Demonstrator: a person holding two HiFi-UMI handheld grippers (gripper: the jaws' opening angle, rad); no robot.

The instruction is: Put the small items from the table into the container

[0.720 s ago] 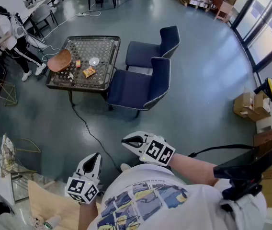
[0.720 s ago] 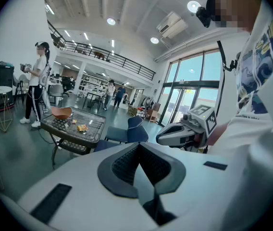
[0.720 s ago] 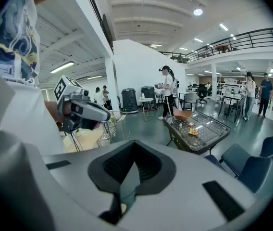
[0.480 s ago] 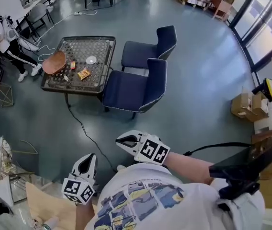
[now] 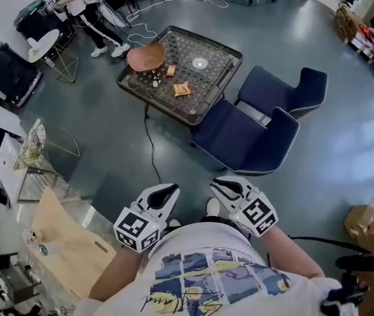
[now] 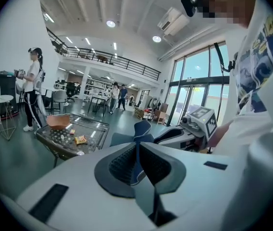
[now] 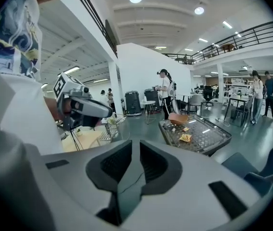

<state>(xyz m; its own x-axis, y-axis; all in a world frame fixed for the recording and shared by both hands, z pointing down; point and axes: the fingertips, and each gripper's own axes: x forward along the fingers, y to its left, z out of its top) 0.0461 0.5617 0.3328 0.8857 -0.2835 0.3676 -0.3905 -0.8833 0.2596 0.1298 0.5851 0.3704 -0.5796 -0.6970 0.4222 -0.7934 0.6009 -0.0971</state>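
A dark mesh-topped table (image 5: pixel 221 78) stands far ahead of me. On it are a brown bowl (image 5: pixel 145 56), an orange snack packet (image 5: pixel 182 89), a small red item (image 5: pixel 171 70), a white disc (image 5: pixel 200 63) and some tiny bottles (image 5: pixel 154 79). Both grippers hang close to my chest, well short of the table. My left gripper (image 5: pixel 165 191) is shut and holds nothing. My right gripper (image 5: pixel 226 187) is shut too, also holding nothing. The left gripper view shows the bowl (image 6: pixel 58 121) and packet (image 6: pixel 80 139); the right gripper view shows the bowl (image 7: pixel 178 118) and packet (image 7: pixel 185 138).
Two navy armchairs (image 5: pixel 253 137) (image 5: pixel 295 87) stand between me and the table's right side. A cable (image 5: pixel 151 153) runs across the grey floor. A wooden board (image 5: pixel 68 242) lies at lower left. A person (image 5: pixel 88 2) stands beyond the table, near black cases (image 5: pixel 9 71).
The head view has swung round: the table moved from upper left to upper middle, the armchairs to the right. Both grippers now sit side by side, still shut, near my chest.
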